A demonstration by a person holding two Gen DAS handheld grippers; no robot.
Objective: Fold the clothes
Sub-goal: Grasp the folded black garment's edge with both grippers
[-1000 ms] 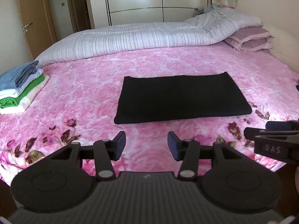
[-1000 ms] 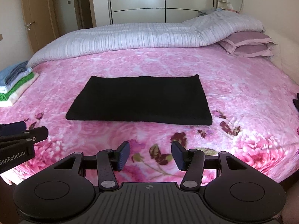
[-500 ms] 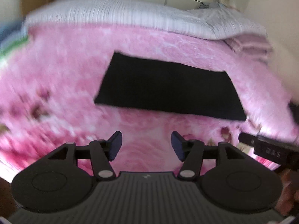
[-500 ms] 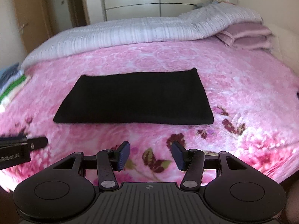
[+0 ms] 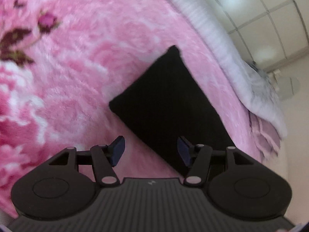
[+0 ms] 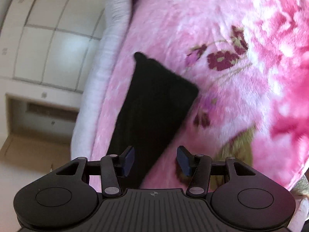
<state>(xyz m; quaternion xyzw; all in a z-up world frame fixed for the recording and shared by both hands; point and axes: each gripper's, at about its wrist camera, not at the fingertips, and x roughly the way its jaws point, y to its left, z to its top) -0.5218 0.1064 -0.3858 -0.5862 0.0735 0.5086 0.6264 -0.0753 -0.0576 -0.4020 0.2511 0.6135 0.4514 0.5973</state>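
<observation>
Black folded rectangular cloth (image 5: 166,104) lies flat on pink rose-patterned plush bedspread (image 5: 77,67). Left tongs (image 5: 150,150) spread, above its near edge; right tongs (image 6: 155,159) spread over its near corner; neither touching.

I see the folded cloth (image 5: 166,108) lying flat on the bed (image 5: 81,73), with the rolled quilt (image 5: 227,54) along the bed's far side and the wardrobe (image 5: 260,19) behind it. My left gripper (image 5: 150,147) sits over the cloth's one end, my right gripper (image 6: 155,157) over its other end (image 6: 154,104), both before it.
</observation>
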